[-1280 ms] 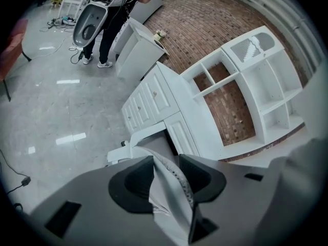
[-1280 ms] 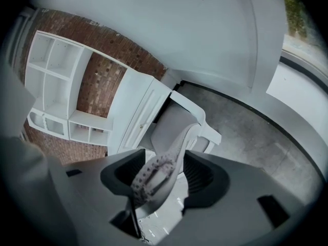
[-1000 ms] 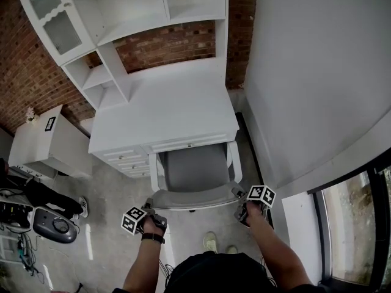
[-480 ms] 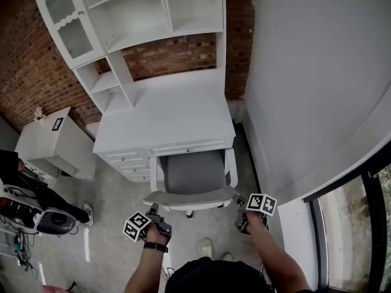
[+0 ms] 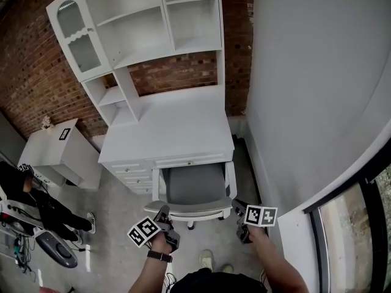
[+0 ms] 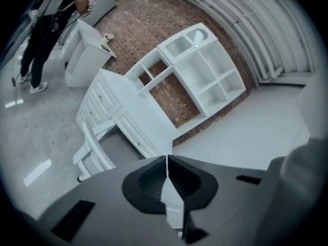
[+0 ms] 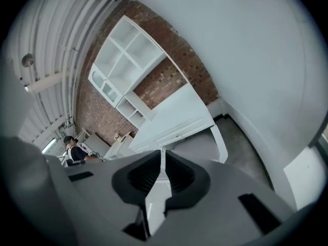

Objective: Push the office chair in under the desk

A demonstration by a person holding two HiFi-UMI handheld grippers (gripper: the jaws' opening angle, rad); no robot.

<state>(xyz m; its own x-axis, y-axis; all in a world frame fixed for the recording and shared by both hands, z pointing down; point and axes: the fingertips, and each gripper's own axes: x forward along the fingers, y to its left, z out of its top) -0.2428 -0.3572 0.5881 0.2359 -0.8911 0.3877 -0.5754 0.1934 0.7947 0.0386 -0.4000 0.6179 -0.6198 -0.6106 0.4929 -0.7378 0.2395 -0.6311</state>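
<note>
The office chair, grey seat in a white frame, stands with the front of its seat under the white desk. Its backrest faces me. My left gripper hangs just behind the backrest's left end, shut and empty. My right gripper is just off the backrest's right end, its jaws closing and almost together with nothing between them. The left gripper view shows the shut left gripper above the chair and desk. In the right gripper view the right gripper points at the chair and desk.
A white hutch with open shelves stands on the desk against the brick wall. A grey wall runs close along the chair's right side. A small white cabinet and a person in black are at the left. My shoes are behind the chair.
Both grippers have come off the ends of the chair's backrest and drawn back a little, and their jaws have closed. The head view has shifted back from the desk.
</note>
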